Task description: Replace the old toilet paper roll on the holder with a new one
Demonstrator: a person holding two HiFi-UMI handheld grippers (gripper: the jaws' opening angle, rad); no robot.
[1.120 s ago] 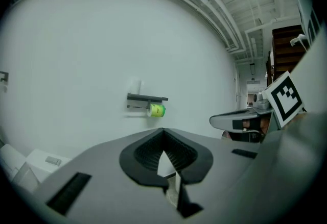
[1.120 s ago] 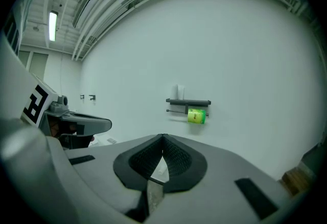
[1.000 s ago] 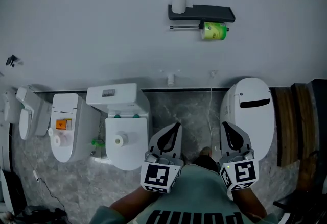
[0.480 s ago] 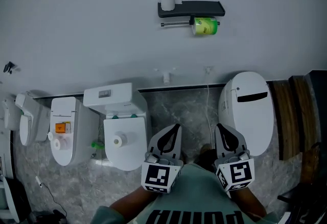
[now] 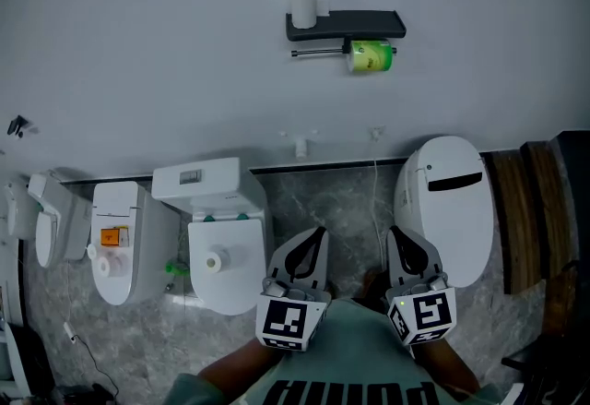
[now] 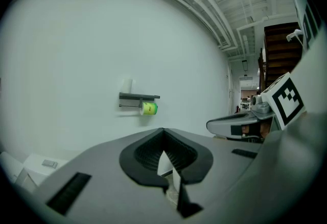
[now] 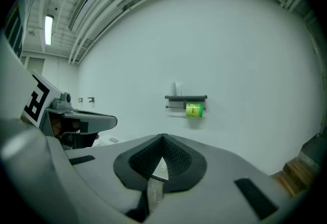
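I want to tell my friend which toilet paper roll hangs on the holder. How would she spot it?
Find the black shelf high on the big white wall. A thin bar runs under it, and the roll hangs at its right end. It is green, while the other roll is white and stands on top of the shelf.

Green roll (image 6: 148,108) on wall holder (image 6: 139,97)
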